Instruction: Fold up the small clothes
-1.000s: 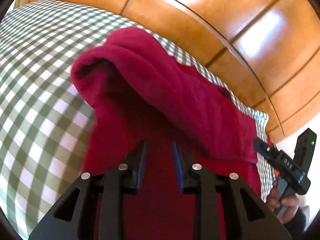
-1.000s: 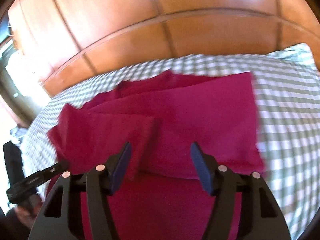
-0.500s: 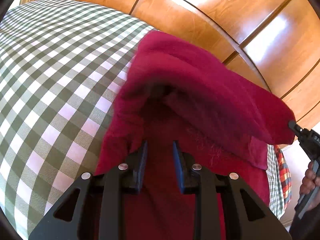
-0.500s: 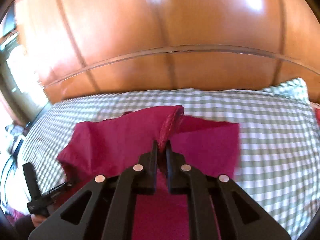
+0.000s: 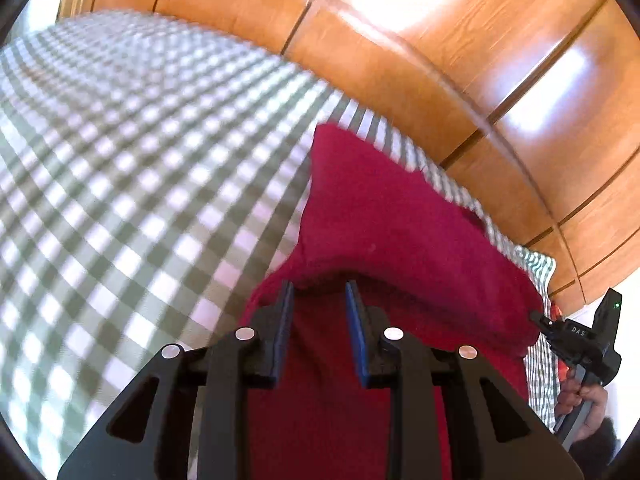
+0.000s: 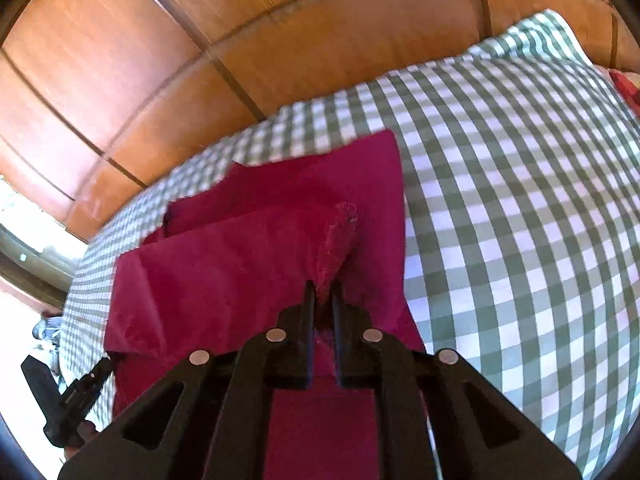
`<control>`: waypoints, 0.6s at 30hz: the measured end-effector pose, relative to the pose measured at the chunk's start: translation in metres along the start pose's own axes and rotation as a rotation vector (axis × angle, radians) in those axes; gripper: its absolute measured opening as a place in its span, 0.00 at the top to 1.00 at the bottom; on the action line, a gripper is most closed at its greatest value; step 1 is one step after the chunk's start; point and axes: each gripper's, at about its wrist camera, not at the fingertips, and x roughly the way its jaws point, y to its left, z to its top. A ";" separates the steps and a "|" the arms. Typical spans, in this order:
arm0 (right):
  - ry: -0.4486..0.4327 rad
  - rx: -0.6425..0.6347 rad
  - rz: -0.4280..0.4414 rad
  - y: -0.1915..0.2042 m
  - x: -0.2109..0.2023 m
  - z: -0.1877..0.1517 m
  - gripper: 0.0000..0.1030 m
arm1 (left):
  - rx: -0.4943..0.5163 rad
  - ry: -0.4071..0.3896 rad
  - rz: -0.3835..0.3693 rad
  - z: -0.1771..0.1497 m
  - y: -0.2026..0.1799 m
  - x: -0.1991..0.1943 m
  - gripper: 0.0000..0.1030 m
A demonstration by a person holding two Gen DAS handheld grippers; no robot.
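Observation:
A dark red garment (image 5: 384, 232) lies on the green checked cover (image 5: 132, 184), partly folded over itself. My left gripper (image 5: 320, 300) has its jaws a little apart, and cloth passes between and under them; I cannot tell whether they grip it. My right gripper (image 6: 322, 296) is shut on a raised edge of the same garment (image 6: 256, 264) and lifts it in a ridge. The right gripper also shows at the far right of the left wrist view (image 5: 576, 340), at the garment's corner. The left gripper shows at the bottom left of the right wrist view (image 6: 76, 396).
A wooden panelled headboard (image 5: 440, 40) runs behind the bed, also in the right wrist view (image 6: 200, 40). A red patterned cloth (image 6: 626, 84) lies at the far right edge. Bare checked cover (image 6: 520, 220) lies to the right of the garment.
The right gripper closed on the garment's edge and still holds it lifted. The folded part has come down closer to the left gripper, and the garment has shifted right in the left wrist view.

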 end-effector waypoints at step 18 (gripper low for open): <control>-0.107 -0.272 -0.166 0.062 -0.009 -0.025 0.35 | 0.241 0.010 0.072 0.013 -0.063 0.038 0.76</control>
